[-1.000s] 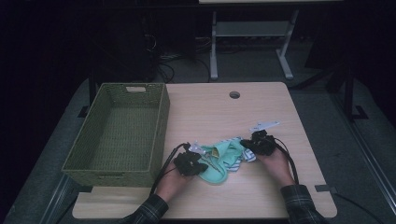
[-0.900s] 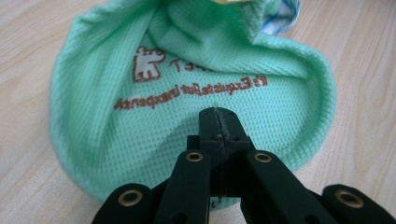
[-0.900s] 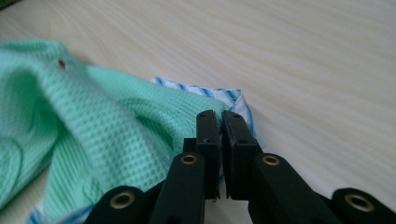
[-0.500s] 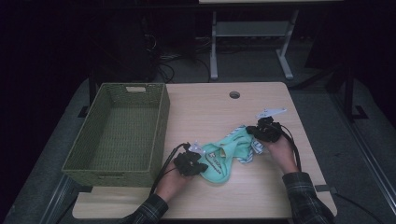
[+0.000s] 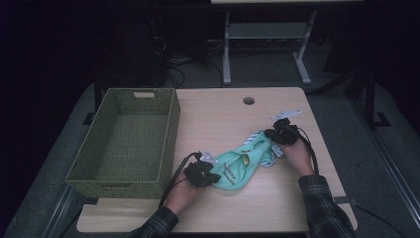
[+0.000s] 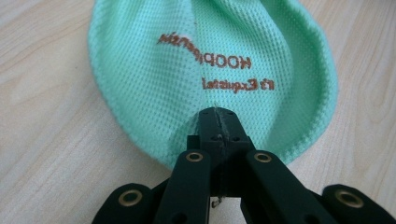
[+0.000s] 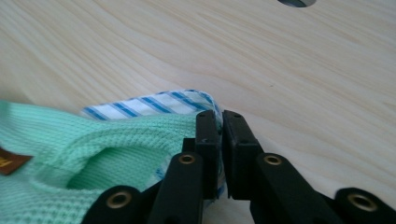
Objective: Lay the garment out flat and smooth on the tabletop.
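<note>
Mint-green knit garment [image 5: 242,163] lies stretched on the wooden table [image 5: 223,114], right of the empty woven basket [image 5: 129,139]. Left gripper [image 6: 217,122] pinches its near hem, jaws pressed together. Right gripper [image 7: 220,135] pinches the far blue-striped edge [image 7: 154,103]; its jaws have just been opening slightly, fabric between them. Step looks like spreading it flat; next move needs even tension before folding

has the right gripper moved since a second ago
Yes. The right gripper, jaws pinched on the green garment, has moved up the high view toward the table's cable hole, stretching the garment away from the left gripper.
</note>
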`<state>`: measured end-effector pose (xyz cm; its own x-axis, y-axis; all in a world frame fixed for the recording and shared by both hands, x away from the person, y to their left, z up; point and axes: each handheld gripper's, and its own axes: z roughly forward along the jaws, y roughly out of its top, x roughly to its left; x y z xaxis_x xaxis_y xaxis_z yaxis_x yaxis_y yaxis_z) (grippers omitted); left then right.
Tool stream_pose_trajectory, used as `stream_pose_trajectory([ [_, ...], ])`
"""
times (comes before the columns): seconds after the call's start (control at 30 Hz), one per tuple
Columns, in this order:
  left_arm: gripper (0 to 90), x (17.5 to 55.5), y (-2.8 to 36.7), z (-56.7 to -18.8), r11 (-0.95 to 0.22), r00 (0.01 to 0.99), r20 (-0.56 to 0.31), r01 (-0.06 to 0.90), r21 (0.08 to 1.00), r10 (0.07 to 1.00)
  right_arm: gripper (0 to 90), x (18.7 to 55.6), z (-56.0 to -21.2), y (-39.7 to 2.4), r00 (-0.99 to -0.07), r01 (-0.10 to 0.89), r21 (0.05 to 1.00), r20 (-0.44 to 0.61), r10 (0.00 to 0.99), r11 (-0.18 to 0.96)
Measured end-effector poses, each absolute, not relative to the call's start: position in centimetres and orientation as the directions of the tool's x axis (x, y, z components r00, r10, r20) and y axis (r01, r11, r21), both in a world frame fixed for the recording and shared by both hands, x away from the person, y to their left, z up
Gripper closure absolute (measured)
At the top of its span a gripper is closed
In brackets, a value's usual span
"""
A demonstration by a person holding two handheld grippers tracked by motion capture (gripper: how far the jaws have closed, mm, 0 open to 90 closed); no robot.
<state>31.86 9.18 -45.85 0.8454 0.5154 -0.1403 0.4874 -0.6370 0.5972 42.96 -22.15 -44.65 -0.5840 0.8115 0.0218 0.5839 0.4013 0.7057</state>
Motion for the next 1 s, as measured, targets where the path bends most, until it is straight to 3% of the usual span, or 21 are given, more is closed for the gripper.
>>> stream_pose_trajectory([
  [0.23, 89.6, 31.9, 9.2, -45.8, -0.641, 0.849, -0.134, 0.48, 0.599, 0.511, 71.5, 41.5, -42.8, -22.9, -0.588, 0.567, 0.746, 0.07, 0.806, 0.349],
  [0.5, 89.6, 31.9, 9.2, -45.9, -0.634, 0.843, -0.142, 0.49, 0.599, 0.518, 71.6, 38.3, -40.6, -24.4, -0.592, 0.553, 0.764, 0.081, 0.802, 0.332],
  [1.0, 89.6, 31.9, 9.2, -45.9, -0.634, 0.843, -0.146, 0.492, 0.596, 0.517, 74.5, 33.1, -40.6, -25.1, -0.624, 0.556, 0.764, 0.123, 0.772, 0.328],
])
